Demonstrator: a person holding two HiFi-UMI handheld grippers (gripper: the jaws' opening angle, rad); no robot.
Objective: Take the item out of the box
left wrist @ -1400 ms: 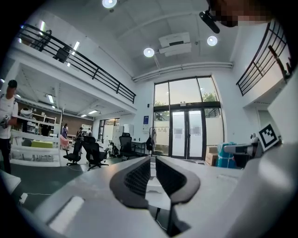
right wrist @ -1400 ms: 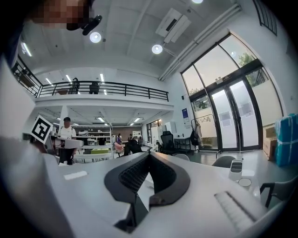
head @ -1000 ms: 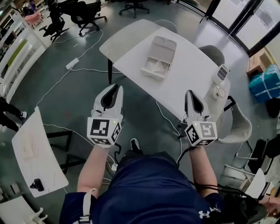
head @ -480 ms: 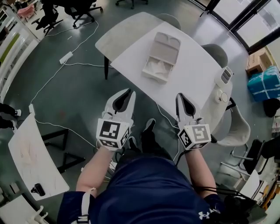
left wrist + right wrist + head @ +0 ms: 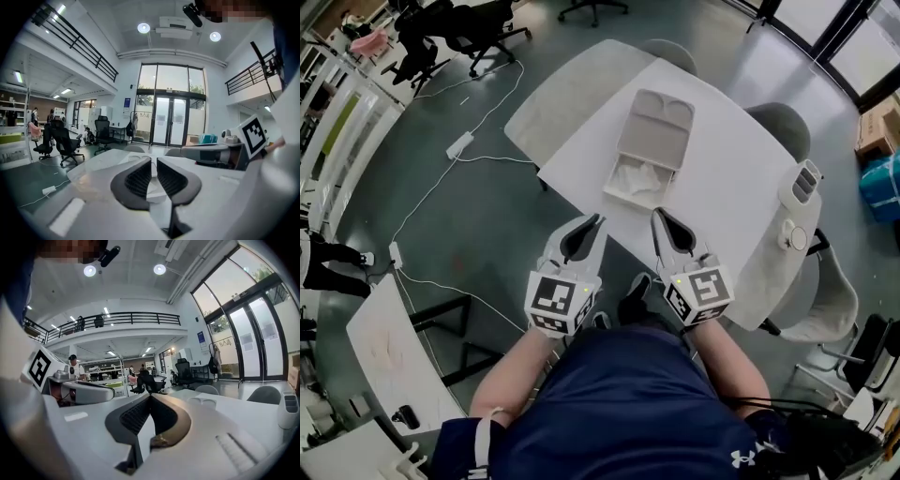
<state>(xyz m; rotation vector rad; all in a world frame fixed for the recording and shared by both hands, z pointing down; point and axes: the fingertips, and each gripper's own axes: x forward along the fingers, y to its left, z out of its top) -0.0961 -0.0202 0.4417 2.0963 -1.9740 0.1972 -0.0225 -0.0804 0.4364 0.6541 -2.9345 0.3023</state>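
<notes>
Hovering at table edge (image 5: 572, 187) (box (image 5: 654, 141) just beyond)

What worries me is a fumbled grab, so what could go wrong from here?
The right gripper is shut and the left gripper barely open; unless they open, they may shove the box instead of gripping the white item. The open box looks light and unheld, so it could slide on the table.

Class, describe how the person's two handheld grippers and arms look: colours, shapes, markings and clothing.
Both the left gripper and the right gripper have white, curved shells lined with dark ribbed pads. Each carries a cube with black-and-white square markers and a small green light. The person wears a dark navy short-sleeved shirt.
</notes>
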